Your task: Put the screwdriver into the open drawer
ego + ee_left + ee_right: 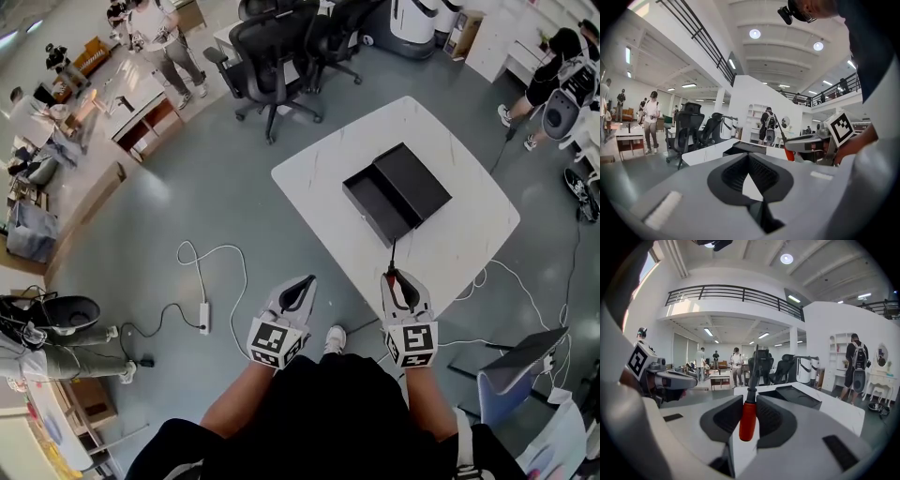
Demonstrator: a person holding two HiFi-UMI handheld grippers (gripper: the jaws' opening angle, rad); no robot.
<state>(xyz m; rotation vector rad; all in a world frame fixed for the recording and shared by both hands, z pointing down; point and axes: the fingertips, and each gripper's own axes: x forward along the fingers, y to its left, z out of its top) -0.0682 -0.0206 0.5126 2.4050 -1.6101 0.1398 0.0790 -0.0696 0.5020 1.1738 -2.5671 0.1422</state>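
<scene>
The left tool [302, 284] hangs in front of the person, off the near edge of the tabletop [455, 248] and above the floor. Its jaws seem to be together with nothing between them, though the small light gap at the pads makes me a little unsure. I think it is kept low and to the side because this job needs only one hand.

The right tool [397, 279] has its jaws partly open and pressed on the red handle of the screwdriver [748, 420]. The thin shaft points forward, away from the person and toward the black box [414, 176]. Held by the handle like this, the shaft can probably go in first and the tool stays outside the walls.

The drawer [364, 208] is pulled out of the box toward the person. It looks empty. The screwdriver is near it but not yet over it, so the placing is not yet done.
</scene>
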